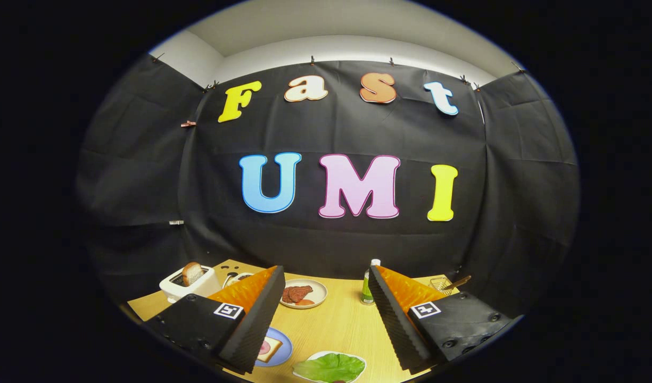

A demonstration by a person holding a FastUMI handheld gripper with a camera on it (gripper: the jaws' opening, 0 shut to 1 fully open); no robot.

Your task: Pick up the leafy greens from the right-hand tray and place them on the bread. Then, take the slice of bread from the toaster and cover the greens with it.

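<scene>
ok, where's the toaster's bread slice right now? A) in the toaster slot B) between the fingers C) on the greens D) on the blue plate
A: the bread slice stands up out of the white toaster, beyond the open gripper, whose fingers hold nothing.

leafy greens (330, 367) on tray (357, 363) between spread fingers (254, 324); bread plate (282, 348) left; toaster (190, 284) beyond

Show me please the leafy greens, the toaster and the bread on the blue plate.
leafy greens (330, 367), gripper view, middle of the leaf
toaster (184, 291), gripper view, white front wall
bread on the blue plate (269, 348), gripper view, slice's visible top
</scene>
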